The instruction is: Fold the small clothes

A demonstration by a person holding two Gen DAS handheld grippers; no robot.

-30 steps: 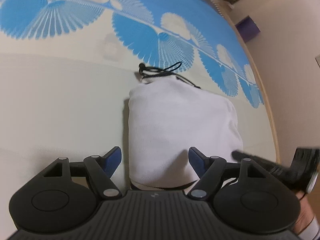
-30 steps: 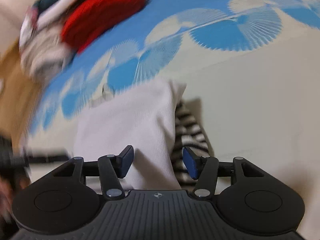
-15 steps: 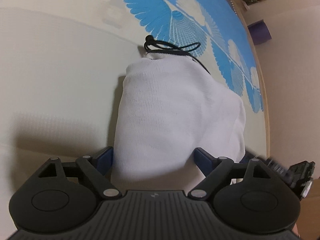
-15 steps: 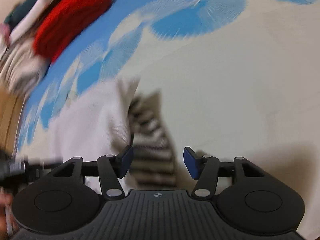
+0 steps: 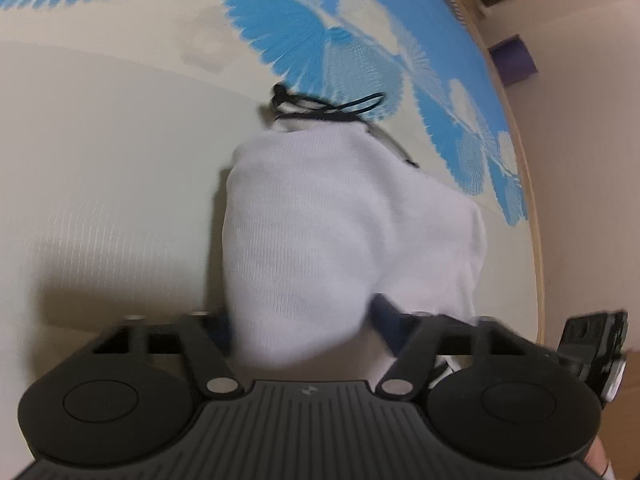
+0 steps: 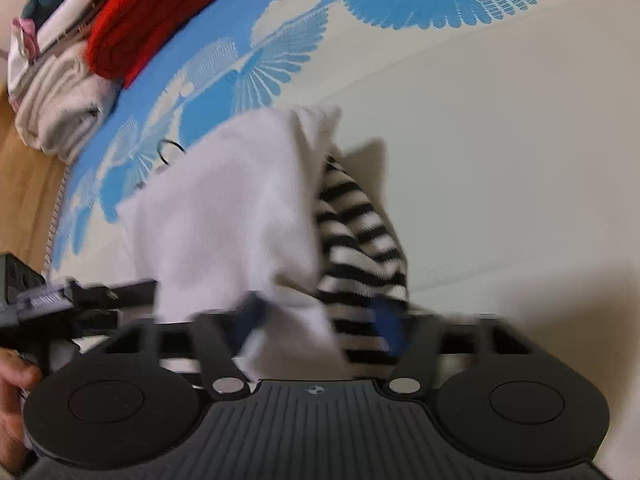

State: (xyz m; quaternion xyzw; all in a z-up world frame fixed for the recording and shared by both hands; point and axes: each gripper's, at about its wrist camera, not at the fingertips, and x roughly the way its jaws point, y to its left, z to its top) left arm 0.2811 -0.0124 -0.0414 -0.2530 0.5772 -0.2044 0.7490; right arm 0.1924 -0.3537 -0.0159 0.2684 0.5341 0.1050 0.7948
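Observation:
A folded white garment (image 5: 340, 220) with a black drawstring (image 5: 328, 106) at its far end lies on the cream and blue mat (image 5: 100, 160). My left gripper (image 5: 304, 320) straddles its near edge, jaws apart, cloth bulging between them. In the right wrist view the white garment (image 6: 232, 216) shows a black-and-white striped layer (image 6: 360, 232) under its right side. My right gripper (image 6: 320, 320) has its blue pads either side of the near end of both layers, jaws partly apart and blurred.
A pile of folded clothes with a red knit (image 6: 152, 20) and a cream towel (image 6: 60, 104) sits at the mat's far left corner. Wooden floor (image 6: 24, 184) borders the mat. A purple box (image 5: 514, 60) stands by the wall.
Both grippers have moved in over the garment's near edge. The cloth now sits between the jaws of each and looks lifted a little. The left jaws have narrowed.

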